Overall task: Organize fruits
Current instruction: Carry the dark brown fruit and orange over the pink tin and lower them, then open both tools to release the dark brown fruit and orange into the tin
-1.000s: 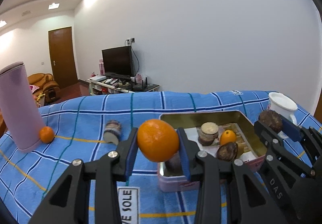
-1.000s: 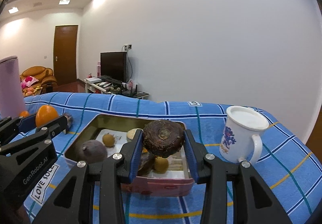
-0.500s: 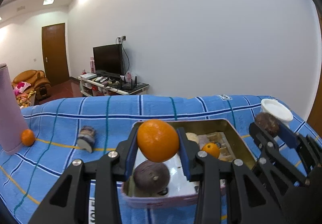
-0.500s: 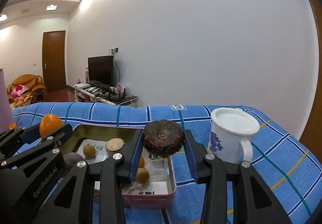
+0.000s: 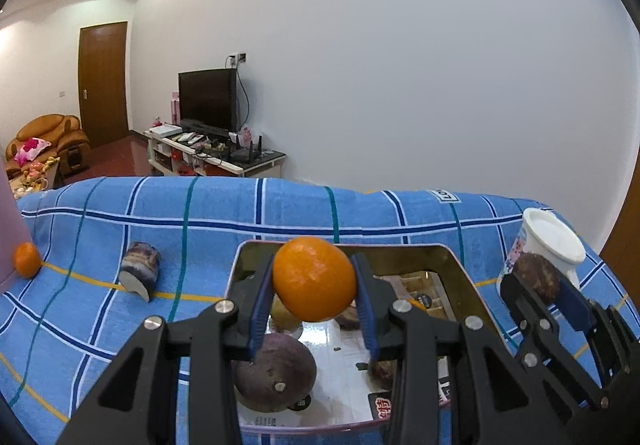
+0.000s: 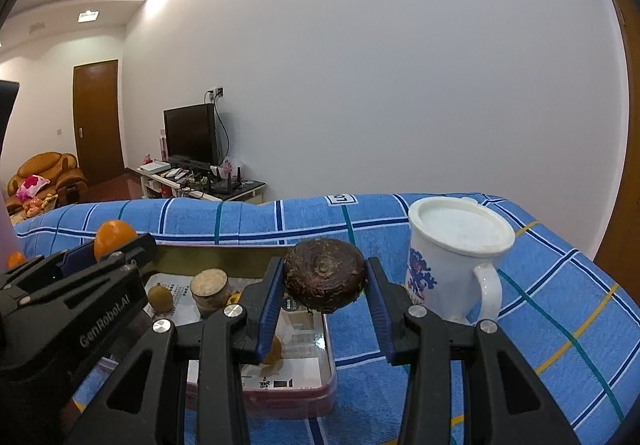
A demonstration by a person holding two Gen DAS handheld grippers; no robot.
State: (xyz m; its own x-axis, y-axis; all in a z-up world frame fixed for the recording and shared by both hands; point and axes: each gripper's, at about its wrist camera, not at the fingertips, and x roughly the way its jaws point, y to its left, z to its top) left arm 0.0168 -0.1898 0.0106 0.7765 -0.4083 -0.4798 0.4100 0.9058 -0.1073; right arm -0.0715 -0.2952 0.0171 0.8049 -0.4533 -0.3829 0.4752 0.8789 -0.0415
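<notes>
My left gripper (image 5: pixel 314 297) is shut on an orange (image 5: pixel 314 278) and holds it above the open metal tin (image 5: pixel 460 265). My right gripper (image 6: pixel 325 295) is shut on a dark brown round fruit (image 6: pixel 325 275) above the tin's right edge (image 6: pixel 330 353). The tin holds a purple-brown fruit (image 5: pixel 276 371), small yellowish fruits (image 6: pixel 161 298) and a cut round piece (image 6: pixel 209 287). The right gripper with its fruit (image 5: pixel 538 281) also shows in the left wrist view. The left gripper's orange (image 6: pixel 114 238) shows in the right wrist view.
A white floral mug (image 6: pixel 456 261) stands right of the tin on the blue checked cloth (image 5: pixel 100 245). A cut purple root piece (image 5: pixel 140 271) and a small orange (image 5: pixel 27 265) lie left, beside a pink bottle (image 5: pixel 10 233).
Both grippers have moved right and forward over the tin with their fruit still held. The tin now lies under the left gripper, and the mug is closer to the right gripper.
</notes>
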